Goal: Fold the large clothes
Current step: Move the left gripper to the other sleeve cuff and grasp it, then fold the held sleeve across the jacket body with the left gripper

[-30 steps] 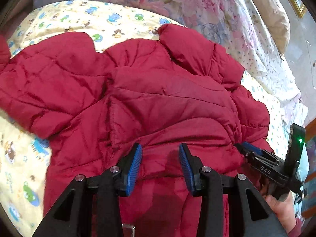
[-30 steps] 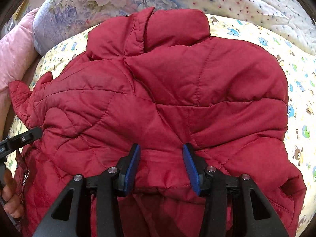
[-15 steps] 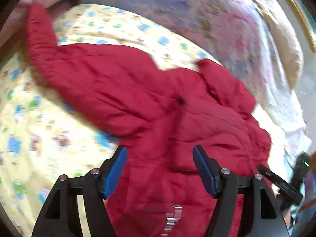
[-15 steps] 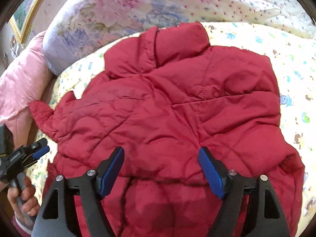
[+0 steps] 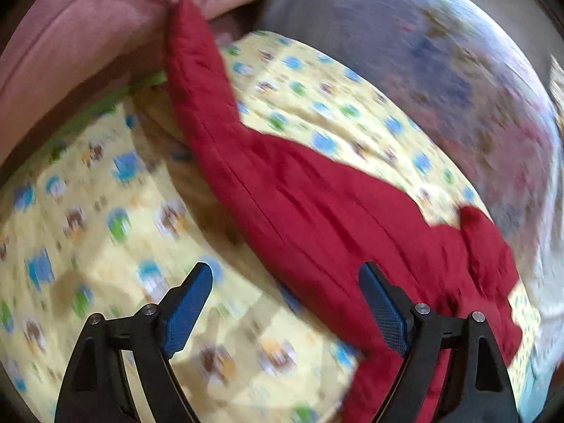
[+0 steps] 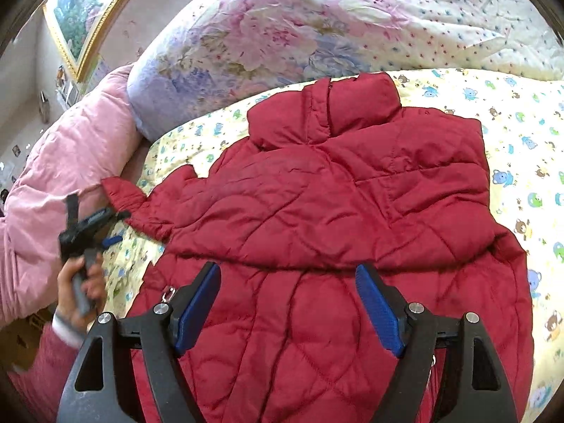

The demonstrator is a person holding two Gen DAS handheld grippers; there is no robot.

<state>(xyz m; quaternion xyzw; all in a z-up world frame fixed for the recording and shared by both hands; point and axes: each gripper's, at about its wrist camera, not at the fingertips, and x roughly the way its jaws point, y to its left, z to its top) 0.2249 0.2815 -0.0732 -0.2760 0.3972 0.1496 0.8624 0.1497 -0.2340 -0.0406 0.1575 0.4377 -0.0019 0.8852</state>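
- Jacket (image 6: 328, 211), red quilted puffer, lies spread on yellow cartoon-print sheet (image 6: 521, 148), filling centre and lower half of right wrist view; collar (image 6: 338, 112) at upper centre, near floral duvet.
- One sleeve (image 5: 201, 81) stretches to upper left of left wrist view, tip touching pink quilt (image 5: 88, 24); that view is motion-blurred.
- Right gripper (image 6: 287, 303) hovers over jacket's lower part, blue pads (image 6: 197, 306) wide apart, nothing between them, no fabric pinched.
- Left gripper (image 5: 285, 310) also spread & jaws opening; below its gap, sheet at left and jacket edge at right, nothing clamped.
- In right wrist view left gripper (image 6: 91, 225) sits at left edge, just beside sleeve cuff, w/ hand (image 6: 79, 292) on its handle.
- Floral duvet (image 6: 282, 35) bunched across top; framed picture (image 6: 88, 7) on wall, upper left.
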